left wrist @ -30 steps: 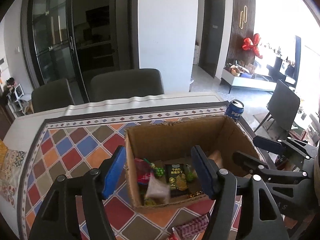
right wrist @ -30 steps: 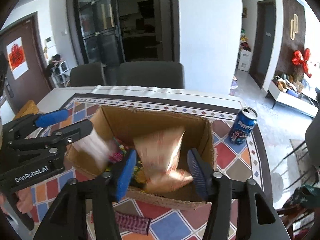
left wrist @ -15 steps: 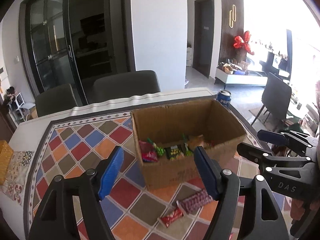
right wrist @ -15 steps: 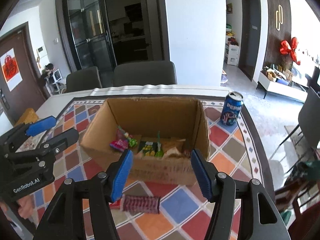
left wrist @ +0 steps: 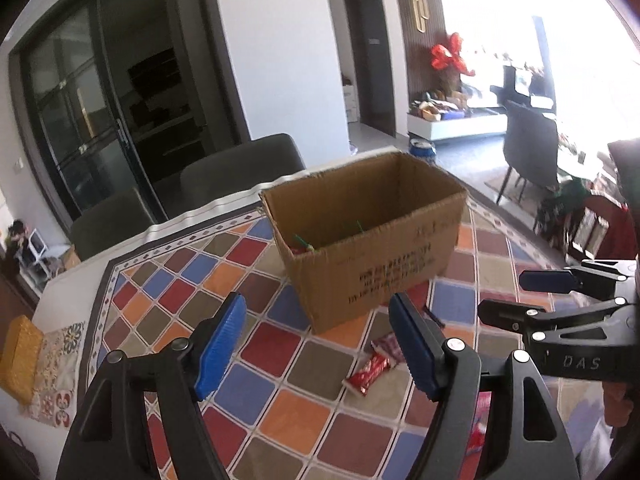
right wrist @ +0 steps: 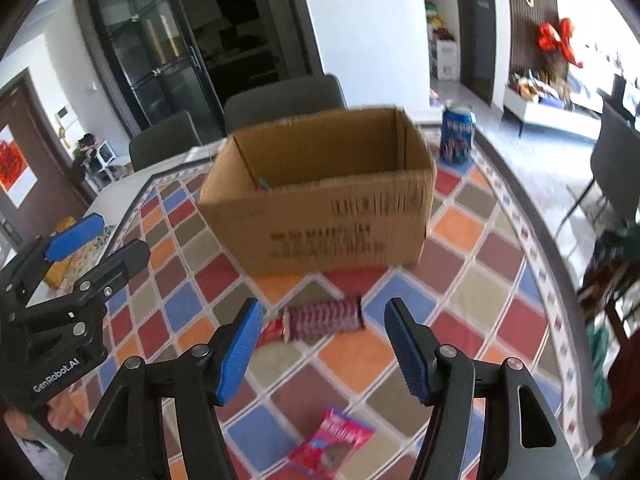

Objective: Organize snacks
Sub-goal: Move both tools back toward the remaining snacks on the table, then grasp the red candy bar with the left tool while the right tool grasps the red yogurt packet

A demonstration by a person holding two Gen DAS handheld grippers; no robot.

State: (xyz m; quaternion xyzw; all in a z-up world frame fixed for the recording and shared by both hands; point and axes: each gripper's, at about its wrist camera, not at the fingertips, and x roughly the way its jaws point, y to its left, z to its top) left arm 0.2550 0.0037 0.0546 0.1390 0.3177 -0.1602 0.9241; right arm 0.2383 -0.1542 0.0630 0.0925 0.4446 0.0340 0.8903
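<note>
Your left claw (left wrist: 316, 344) and right claw (right wrist: 322, 346) both hung apart, empty, above tabletop (right wrist: 460, 224). Striped snack roll (right wrist: 324, 318) lay before cardboard box (right wrist: 320, 204).

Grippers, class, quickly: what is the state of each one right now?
Left gripper: open, holding nothing.
Right gripper: open, holding nothing.
</note>
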